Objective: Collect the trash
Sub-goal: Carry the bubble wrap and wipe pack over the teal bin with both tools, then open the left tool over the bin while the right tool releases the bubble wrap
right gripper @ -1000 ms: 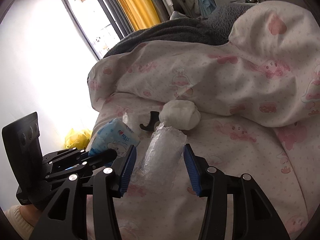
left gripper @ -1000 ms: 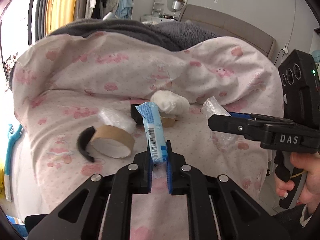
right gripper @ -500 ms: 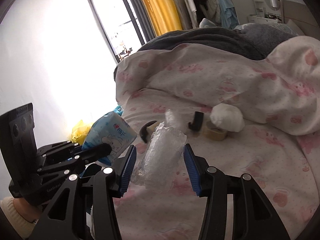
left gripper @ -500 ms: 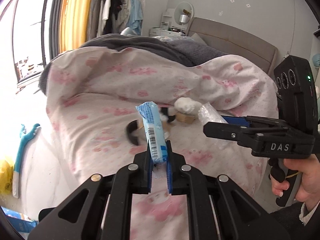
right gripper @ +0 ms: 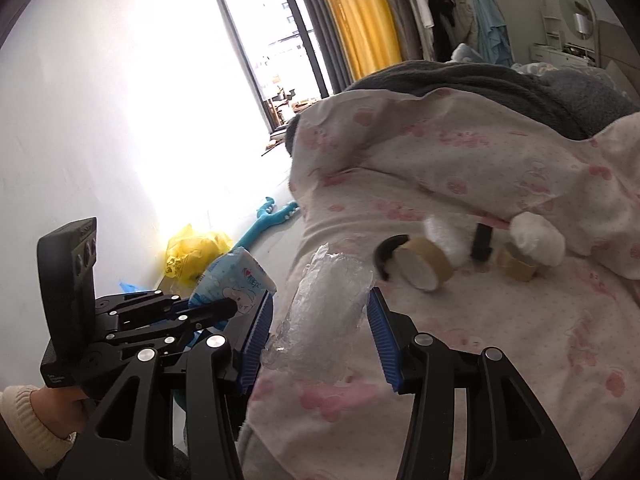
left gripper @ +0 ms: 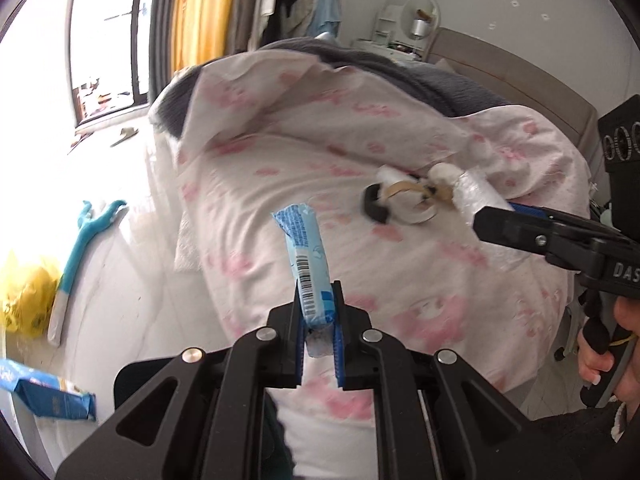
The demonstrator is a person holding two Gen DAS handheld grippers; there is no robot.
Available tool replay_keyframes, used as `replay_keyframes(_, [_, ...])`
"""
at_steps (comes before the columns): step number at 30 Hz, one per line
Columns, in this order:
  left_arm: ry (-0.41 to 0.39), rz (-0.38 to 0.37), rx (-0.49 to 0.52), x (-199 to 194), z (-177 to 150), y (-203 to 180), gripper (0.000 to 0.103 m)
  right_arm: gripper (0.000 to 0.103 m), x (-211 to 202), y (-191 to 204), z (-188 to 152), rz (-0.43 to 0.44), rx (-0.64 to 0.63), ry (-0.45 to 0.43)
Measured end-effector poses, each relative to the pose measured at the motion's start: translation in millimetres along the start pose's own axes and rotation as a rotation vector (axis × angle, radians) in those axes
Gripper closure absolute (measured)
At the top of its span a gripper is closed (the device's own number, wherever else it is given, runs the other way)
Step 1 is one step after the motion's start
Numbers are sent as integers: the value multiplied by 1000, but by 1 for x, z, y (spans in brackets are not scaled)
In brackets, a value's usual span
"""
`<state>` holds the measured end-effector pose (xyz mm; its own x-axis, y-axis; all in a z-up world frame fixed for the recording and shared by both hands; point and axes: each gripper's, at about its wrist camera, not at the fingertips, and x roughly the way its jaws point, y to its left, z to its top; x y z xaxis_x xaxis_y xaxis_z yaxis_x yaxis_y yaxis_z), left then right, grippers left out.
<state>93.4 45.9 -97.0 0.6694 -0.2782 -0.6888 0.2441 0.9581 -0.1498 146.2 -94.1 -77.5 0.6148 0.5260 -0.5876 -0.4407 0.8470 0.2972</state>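
My left gripper (left gripper: 318, 314) is shut on a light blue tissue packet (left gripper: 306, 268), which stands upright out of the jaws. In the right wrist view the same packet (right gripper: 236, 278) shows at the lower left, in the left gripper (right gripper: 224, 306). My right gripper (right gripper: 320, 306) is shut on a crumpled piece of clear plastic (right gripper: 328, 304), held off the pink patterned bedspread (right gripper: 500, 340). From the left wrist view that plastic (left gripper: 476, 196) sticks out past the right gripper (left gripper: 494, 224), which a hand grips at the right edge.
On the bed lie a large tape roll (right gripper: 420, 268), a smaller one (right gripper: 516, 266), a white wad (right gripper: 536, 240) and a black object (right gripper: 482, 240). A yellow bag (right gripper: 196, 252), a teal long-handled tool (left gripper: 80, 240) and a blue packet (left gripper: 48, 396) are on the white floor left of the bed.
Both grippers have drawn back from the bed and swung left, each keeping its item. The bed's trash now looks smaller and farther right; the floor and yellow bag have come into view.
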Motion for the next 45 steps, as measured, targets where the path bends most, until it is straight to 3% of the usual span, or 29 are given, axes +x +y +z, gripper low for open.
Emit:
replay_keyframes(11, [80,85,-44,8,-28,59,90,53,34,47,2,45,-60,43])
replay_keyframes(23, [254,126,-135,27,-82,123,90,53,77,104,-1,103,-112,100])
replay_keyframes(31, [399,112,-187,40,-119,152,90,53,109,138,-11,126,-147,157])
replay_keyframes(40, [503,87,-232,42,-146,175,88,53,146,154,-24,125,-140,235])
replay_keyframes(42, [521,83,-235,42,-150,178,86,53,154,155,-27,132,-129,255])
replay_keyframes(45, [533,80,-243,39,-154,184,69,53,167,158,-35,140,-111,294])
